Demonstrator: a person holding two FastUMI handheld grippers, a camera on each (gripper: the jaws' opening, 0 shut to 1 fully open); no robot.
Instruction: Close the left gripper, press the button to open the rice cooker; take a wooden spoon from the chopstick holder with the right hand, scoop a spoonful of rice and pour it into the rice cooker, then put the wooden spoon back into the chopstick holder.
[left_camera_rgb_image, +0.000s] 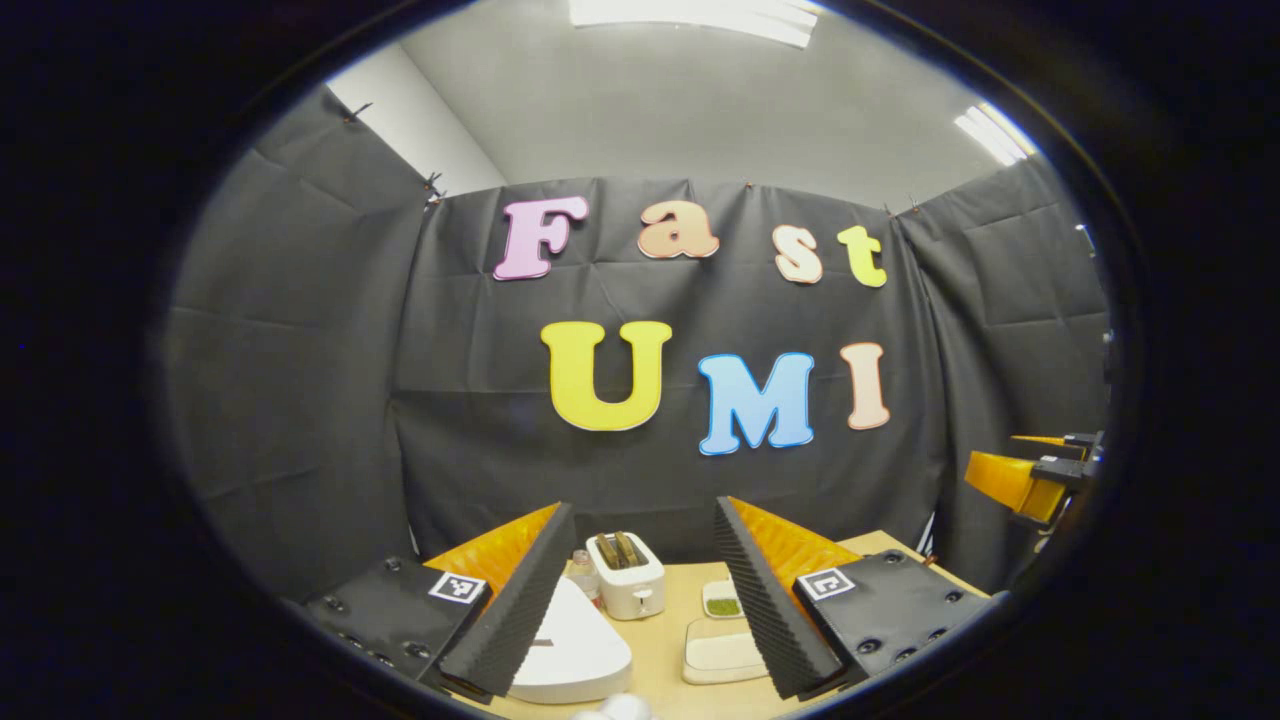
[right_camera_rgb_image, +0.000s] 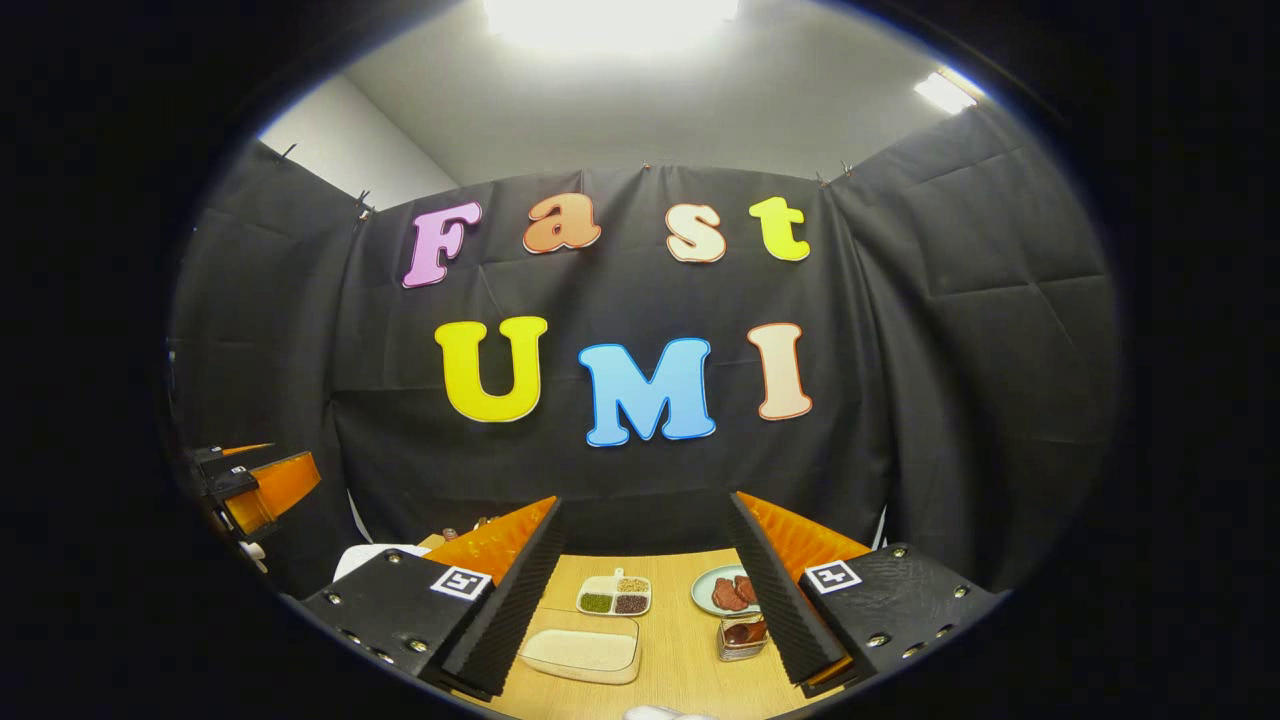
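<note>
The left gripper (left_camera_rgb_image: 640, 590) is hovering above the tabletop (left_camera_rgb_image: 665, 650) with its jaws spread wide and nothing between them. Just inside its left jaw, the white rice cooker (left_camera_rgb_image: 572, 650) is sitting with its lid down. Beyond it, framed between the jaws, a white toaster (left_camera_rgb_image: 627, 575) is standing with a small bottle (left_camera_rgb_image: 582, 575) just beside it. Nearer the right jaw, a small dish of green grains (left_camera_rgb_image: 722, 600) and a shallow tray of rice (left_camera_rgb_image: 722, 655) are lying on the wood, the tray partly hidden by that jaw.

The right gripper (right_camera_rgb_image: 645, 590) is likewise hanging with its jaws spread and holding nothing. Between them a tray of rice (right_camera_rgb_image: 582, 650) is lying closest, a divided dish of grains (right_camera_rgb_image: 615, 595) behind it. A plate with reddish pieces (right_camera_rgb_image: 725, 590) and a small jar (right_camera_rgb_image: 742, 637) are sitting against the right jaw, partly covered by it. The chopstick holder and wooden spoon cannot be made out.
</note>
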